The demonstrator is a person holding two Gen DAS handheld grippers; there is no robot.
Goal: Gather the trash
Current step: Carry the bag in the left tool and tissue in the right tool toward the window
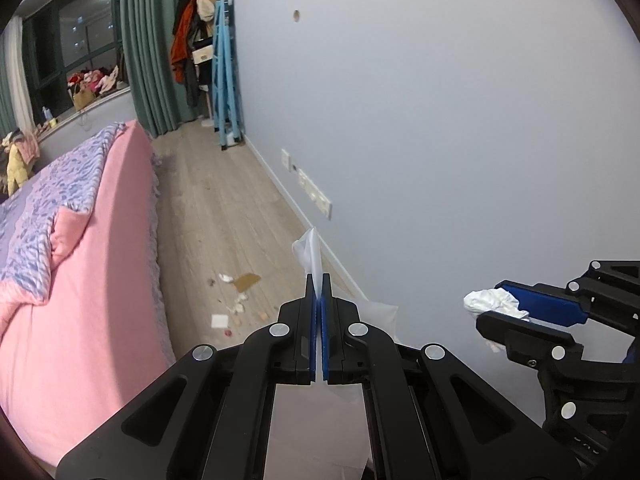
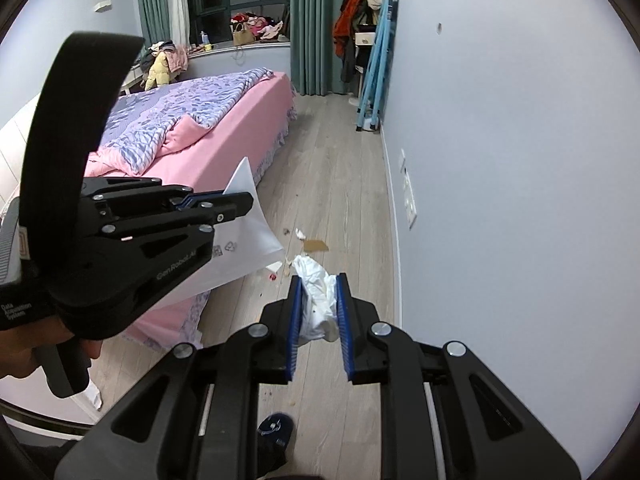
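One crumpled white tissue wad (image 2: 318,298) sits pinched between the blue pads of the right gripper (image 2: 319,280), held up in the air above the wooden floor (image 2: 340,184). Beside it, the left gripper (image 1: 319,280) has its fingers pressed together on the rim of a translucent white plastic bag (image 2: 250,240), which hangs below it. More scraps (image 1: 236,304) and a brown cardboard piece (image 1: 247,281) lie scattered on the floor between the pink bed (image 1: 80,280) and the pale wall (image 1: 440,120)
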